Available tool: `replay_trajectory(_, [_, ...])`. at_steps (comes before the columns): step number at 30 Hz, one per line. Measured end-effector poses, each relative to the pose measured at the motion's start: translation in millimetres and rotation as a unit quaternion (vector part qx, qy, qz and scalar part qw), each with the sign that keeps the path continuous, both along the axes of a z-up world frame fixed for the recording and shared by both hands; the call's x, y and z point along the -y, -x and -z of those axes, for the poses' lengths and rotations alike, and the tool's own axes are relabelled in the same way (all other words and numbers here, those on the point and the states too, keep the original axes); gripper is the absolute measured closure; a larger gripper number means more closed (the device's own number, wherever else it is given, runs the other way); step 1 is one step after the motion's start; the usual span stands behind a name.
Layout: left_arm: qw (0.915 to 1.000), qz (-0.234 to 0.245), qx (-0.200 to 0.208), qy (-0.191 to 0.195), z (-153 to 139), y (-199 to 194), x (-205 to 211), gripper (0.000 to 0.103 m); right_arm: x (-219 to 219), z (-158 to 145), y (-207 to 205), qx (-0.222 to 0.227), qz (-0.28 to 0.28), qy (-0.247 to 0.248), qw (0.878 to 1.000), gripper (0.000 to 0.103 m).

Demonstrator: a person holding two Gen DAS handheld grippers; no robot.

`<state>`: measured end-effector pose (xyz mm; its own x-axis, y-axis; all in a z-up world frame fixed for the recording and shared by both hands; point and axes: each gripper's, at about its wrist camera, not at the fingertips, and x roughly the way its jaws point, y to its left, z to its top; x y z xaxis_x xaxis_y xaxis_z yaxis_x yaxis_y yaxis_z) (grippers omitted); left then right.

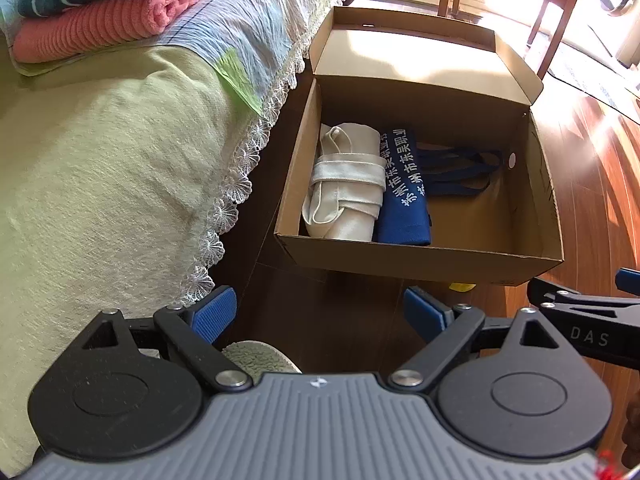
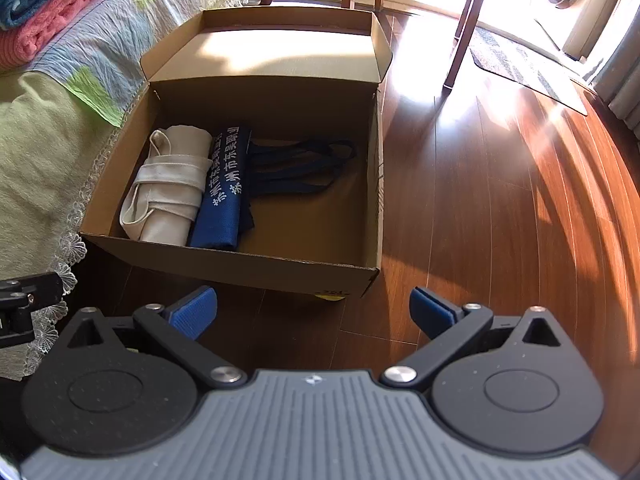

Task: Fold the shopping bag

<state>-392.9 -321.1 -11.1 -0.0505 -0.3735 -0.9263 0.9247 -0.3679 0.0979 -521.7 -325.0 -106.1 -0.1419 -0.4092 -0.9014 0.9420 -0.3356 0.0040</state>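
- The cardboard box (image 2: 256, 268) is plain brown corrugated paperboard, matt, with raw cut edges.
- The cream shopping bag (image 2: 168, 196) inside is coarse woven canvas, matt.
- The blue shopping bag (image 2: 224, 216) is thin non-woven fabric with a faint sheen and white printed characters.
- The floor (image 2: 500, 220) is reddish wood plank, smooth and glossy, mirroring sunlight.
- The bedspread (image 1: 100, 180) is yellow-green matt cloth edged in white lace; the folded towels (image 1: 92, 20) are ribbed pink and plush blue terry.
- The left hand-held gripper (image 1: 320, 312) and right hand-held gripper (image 2: 314, 312) have matt black speckled plastic, ribbed grey casing, bright metal rivets and ridged blue rubbery pads (image 2: 196, 310).
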Motion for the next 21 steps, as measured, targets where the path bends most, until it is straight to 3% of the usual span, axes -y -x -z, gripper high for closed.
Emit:
replay_trajectory(17, [0.9993,-0.037,0.007,0.007,-4.9,-28.1,7.2,0.011,18.0,-9.5,-27.5,-0.005,-0.034,0.012,0.999,0.002])
replay_trajectory(21, [0.9994,-0.034,0.007,-0.001,6.2,-25.0,11.9,0.011,27.3,-6.5,-26.5,-0.005,-0.033,0.009,0.999,0.002])
